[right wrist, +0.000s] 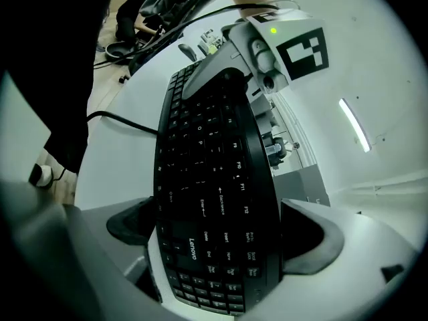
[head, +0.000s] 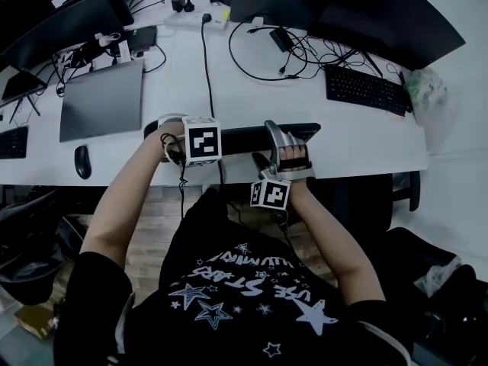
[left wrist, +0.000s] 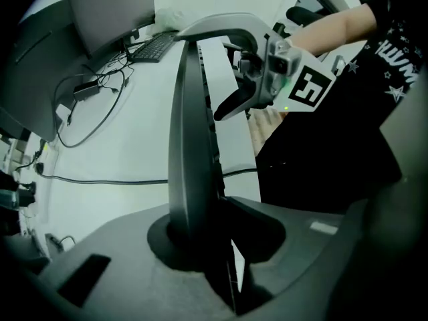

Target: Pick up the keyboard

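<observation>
The keyboard [head: 244,137] is at the near edge of the white desk [head: 366,139], right in front of me. It looks tipped up on its side. My left tongs [head: 174,132] are pinched on its thin left end. My right tongs [head: 276,143] are squeezed across its right end, with the keys showing between the two sides. So both tongs have it now.

I think I am at the lifting part. I cannot tell if the bottom edge is touching the desk.

Next I need to bring both hands up together, at the same speed, so it stays flat between them and does not twist. A black cord [head: 204,67] runs over the desk toward it. If that is its cord, I should lift slowly so it does not tug.
</observation>
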### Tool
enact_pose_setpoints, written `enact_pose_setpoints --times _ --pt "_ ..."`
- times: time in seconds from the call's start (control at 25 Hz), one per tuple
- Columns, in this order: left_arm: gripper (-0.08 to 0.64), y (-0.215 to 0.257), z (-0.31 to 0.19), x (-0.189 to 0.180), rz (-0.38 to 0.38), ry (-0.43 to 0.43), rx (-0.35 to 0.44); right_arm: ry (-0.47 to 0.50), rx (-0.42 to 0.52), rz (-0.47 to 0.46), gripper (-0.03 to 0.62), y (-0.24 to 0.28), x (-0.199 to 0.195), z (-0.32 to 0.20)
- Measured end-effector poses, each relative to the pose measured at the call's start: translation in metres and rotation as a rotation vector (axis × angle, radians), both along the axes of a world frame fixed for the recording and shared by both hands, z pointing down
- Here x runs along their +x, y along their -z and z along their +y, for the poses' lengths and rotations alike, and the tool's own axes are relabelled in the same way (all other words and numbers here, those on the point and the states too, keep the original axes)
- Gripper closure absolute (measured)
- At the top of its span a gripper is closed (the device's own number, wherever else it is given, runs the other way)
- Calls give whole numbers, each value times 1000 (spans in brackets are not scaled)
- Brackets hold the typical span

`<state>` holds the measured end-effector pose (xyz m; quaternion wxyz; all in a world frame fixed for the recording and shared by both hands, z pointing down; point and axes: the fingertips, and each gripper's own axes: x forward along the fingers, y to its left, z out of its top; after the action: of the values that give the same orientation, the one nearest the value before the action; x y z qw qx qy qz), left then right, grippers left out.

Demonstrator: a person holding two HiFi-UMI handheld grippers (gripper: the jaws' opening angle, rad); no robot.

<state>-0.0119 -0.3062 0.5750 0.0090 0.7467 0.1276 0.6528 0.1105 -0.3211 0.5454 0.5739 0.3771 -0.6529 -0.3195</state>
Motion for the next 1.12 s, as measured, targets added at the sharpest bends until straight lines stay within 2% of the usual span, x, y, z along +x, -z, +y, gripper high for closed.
enact_pose_setpoints --times 0.24,0.52,0.76,0.96,1.04,1.12 --pt "469 3 12 -3 11 119 75 -34 34 -82 21 19 4 17" --pt "471 12 37 -14 62 417 195 -102 105 -246 21 55 24 39" --pt "471 28 82 -13 160 613 263 -124 152 -332 21 79 40 73" --pt "471 51 125 -9 294 778 301 -133 149 -474 25 98 37 105" --pt "471 61 144 -7 346 836 314 -140 140 -548 74 105 37 120" --pt "471 65 167 -5 395 898 302 -140 145 -622 207 114 37 135"
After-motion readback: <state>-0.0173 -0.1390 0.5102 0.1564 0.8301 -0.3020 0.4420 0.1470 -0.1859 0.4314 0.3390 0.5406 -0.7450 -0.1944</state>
